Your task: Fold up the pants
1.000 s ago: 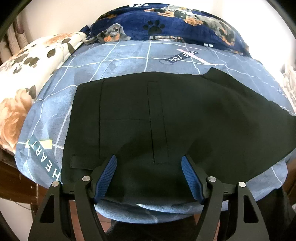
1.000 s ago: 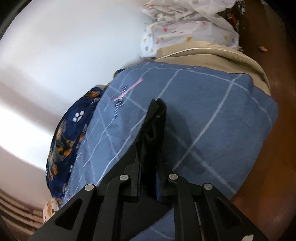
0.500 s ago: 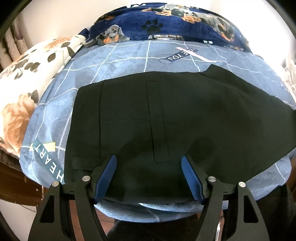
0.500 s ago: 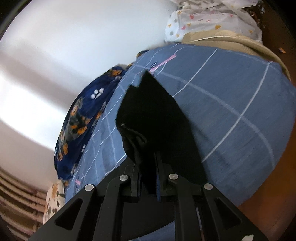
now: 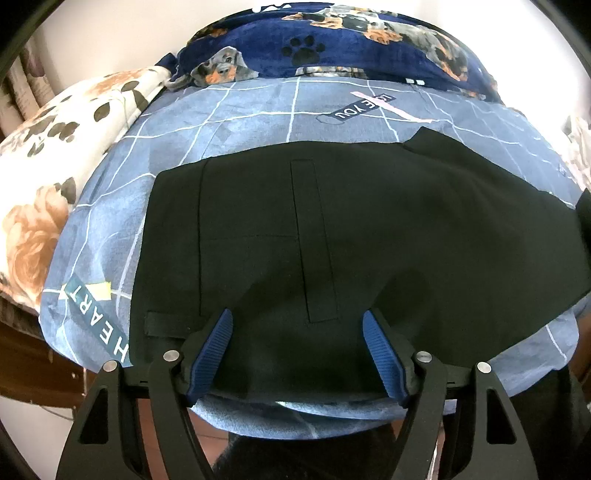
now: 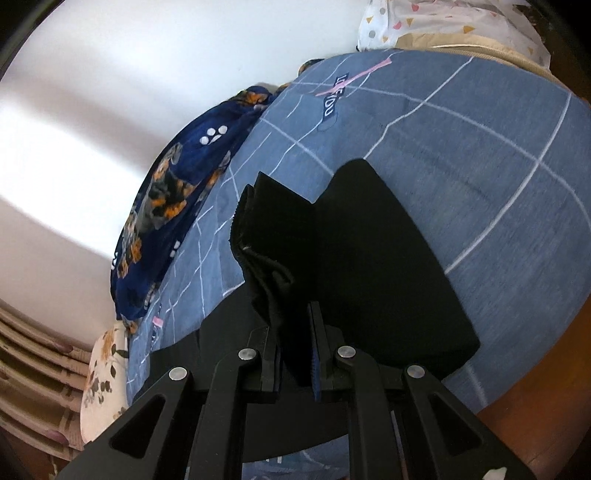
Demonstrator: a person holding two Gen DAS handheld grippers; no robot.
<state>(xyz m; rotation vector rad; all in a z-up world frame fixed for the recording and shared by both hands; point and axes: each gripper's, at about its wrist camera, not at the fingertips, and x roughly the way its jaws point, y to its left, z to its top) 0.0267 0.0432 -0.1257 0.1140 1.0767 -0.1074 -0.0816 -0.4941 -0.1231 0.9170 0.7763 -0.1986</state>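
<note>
Black pants lie spread flat on a blue checked bedsheet, waist end to the left with a belt loop showing. My left gripper stands open just over the pants near the bed's front edge, its blue pads wide apart with only flat cloth between them. In the right wrist view my right gripper is shut on a bunched end of the pants. That end is lifted, and the black cloth trails from it over the sheet.
A navy dog-print blanket lies along the far side by the wall. A floral pillow sits at the left. White dotted bedding and a tan cover lie beyond the sheet. Wooden floor shows past the bed's edge.
My right gripper has carried the pinched pants end across the bed, and more black cloth now fans out in its view. The left gripper has stayed still and open.
</note>
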